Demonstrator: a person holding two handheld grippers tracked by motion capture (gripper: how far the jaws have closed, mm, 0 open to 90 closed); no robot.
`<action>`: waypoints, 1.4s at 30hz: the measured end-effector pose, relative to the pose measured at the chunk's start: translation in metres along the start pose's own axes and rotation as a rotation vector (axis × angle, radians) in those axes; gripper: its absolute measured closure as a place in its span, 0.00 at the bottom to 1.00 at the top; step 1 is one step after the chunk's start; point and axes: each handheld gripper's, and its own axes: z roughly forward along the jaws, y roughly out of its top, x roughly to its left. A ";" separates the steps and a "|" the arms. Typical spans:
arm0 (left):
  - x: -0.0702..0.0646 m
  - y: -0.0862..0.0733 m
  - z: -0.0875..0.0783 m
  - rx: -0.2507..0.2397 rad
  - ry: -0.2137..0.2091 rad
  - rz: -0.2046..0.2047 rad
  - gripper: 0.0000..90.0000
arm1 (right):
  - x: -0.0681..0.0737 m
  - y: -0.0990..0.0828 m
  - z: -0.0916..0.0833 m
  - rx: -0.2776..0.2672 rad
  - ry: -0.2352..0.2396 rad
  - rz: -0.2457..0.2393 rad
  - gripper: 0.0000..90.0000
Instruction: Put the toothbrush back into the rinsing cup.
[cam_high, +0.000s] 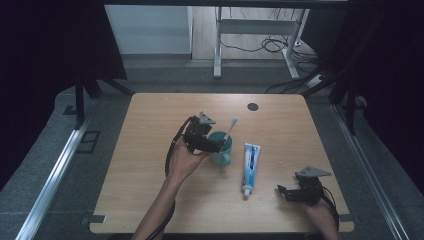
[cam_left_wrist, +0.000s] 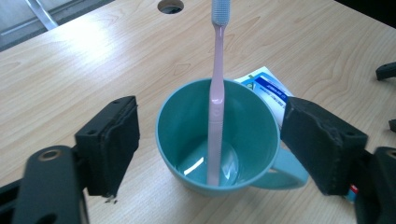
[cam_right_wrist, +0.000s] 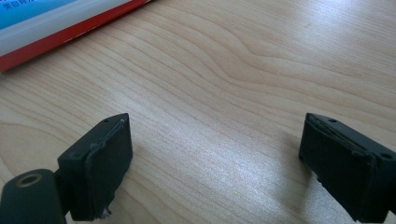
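Mug (cam_left_wrist: 219, 140) stands mid-worktop with a toothbrush (cam_left_wrist: 216, 93) upright inside, directly between the spread jaws of my left claw (cam_left_wrist: 210, 144), handle toward the right jaw. My right claw (cam_high: 292, 192) rests open near the front right corner, beside the toothpaste tube (cam_high: 250, 167).

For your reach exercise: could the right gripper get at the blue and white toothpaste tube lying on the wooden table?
Probably yes. The right gripper is open, and only bare wooden table lies between it and the blue and white toothpaste tube; the teal mug stands beyond the tube.
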 end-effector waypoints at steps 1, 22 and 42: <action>0.000 -0.001 -0.001 0.003 -0.001 -0.001 0.18 | 0.000 0.000 0.000 0.000 0.000 0.000 0.10; -0.002 -0.024 -0.020 0.017 0.002 0.033 0.00 | 0.000 0.000 0.000 -0.001 0.000 0.000 0.10; 0.006 -0.065 -0.033 -0.001 0.017 0.032 0.00 | 0.000 0.000 0.000 -0.001 0.000 0.000 0.10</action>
